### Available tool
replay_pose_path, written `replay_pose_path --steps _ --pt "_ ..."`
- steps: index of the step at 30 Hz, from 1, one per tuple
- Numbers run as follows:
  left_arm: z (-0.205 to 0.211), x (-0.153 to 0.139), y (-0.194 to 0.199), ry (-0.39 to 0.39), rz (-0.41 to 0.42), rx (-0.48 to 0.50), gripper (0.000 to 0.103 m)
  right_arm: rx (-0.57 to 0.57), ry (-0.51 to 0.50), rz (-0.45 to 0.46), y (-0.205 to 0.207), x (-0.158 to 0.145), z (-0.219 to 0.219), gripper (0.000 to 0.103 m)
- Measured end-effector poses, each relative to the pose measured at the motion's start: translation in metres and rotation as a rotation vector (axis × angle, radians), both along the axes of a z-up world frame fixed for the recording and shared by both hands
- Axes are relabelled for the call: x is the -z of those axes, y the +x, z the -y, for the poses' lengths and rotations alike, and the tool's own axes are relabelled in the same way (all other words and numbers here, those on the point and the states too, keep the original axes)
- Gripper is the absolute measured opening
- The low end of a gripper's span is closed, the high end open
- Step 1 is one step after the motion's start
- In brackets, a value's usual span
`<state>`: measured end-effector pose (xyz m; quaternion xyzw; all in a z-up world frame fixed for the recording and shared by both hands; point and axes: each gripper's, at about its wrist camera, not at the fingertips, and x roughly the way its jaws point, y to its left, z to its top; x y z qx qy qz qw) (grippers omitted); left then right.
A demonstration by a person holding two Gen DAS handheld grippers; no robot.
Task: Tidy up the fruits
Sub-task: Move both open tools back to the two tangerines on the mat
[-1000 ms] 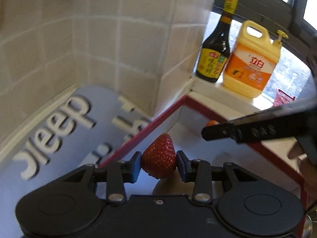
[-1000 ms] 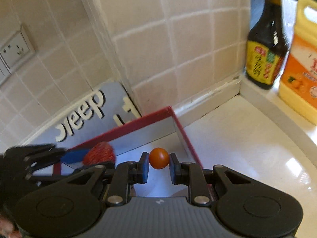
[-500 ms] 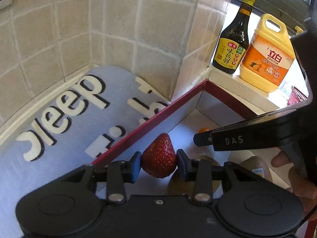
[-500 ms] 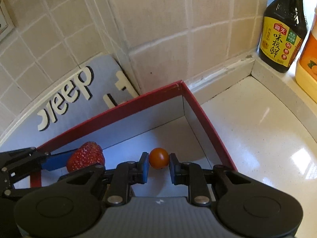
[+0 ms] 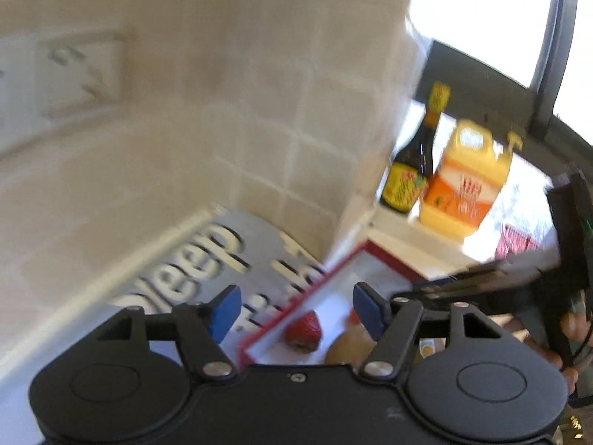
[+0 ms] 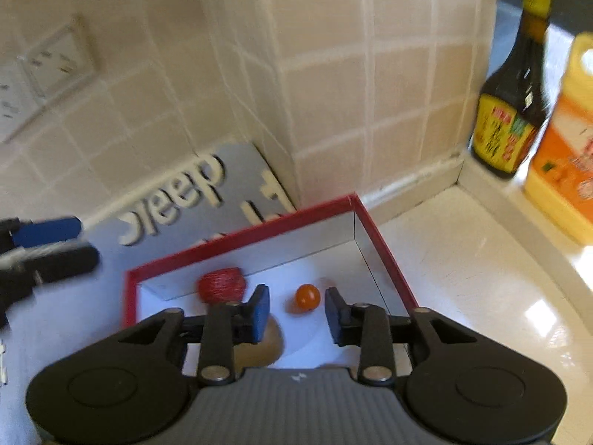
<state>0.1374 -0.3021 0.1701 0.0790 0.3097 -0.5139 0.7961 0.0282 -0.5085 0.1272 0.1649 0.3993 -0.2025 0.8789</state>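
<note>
Both grippers are spread wide, left gripper and right gripper, holding nothing; red strawberry and small orange cherry tomato sit near the red-rimmed white box's far wall.

glossy cream countertop lower right, red-rimmed box sitting on it mid-frame, grey lettered mat on the left, touching the box

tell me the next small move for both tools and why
Probably lift both tools up and away from the red-rimmed box toward the next fruit. The left tool and right tool both stand open and empty; the strawberry and cherry tomato already lie on the box floor, beside a kiwi.
</note>
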Motion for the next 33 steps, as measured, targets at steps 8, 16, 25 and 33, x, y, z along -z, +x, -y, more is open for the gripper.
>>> replay_pose_path --steps 8,16,25,33 --pt "-0.09 -0.05 -0.002 -0.105 0.029 -0.085 0.08 -0.015 -0.031 0.079 -0.049 -0.054 -0.069 0.037" --pt "-0.141 -0.059 -0.04 -0.108 0.069 -0.092 0.08 -0.003 -0.068 0.102 -0.088 -0.08 -0.151 0.048" --pt "-0.151 -0.029 -0.051 -0.055 0.031 -0.042 0.08 0.032 -0.087 0.068 -0.105 -0.07 -0.208 0.049" --pt "-0.145 0.033 -0.027 0.041 -0.091 -0.04 0.08 0.027 0.009 0.024 -0.11 -0.028 -0.227 0.05"
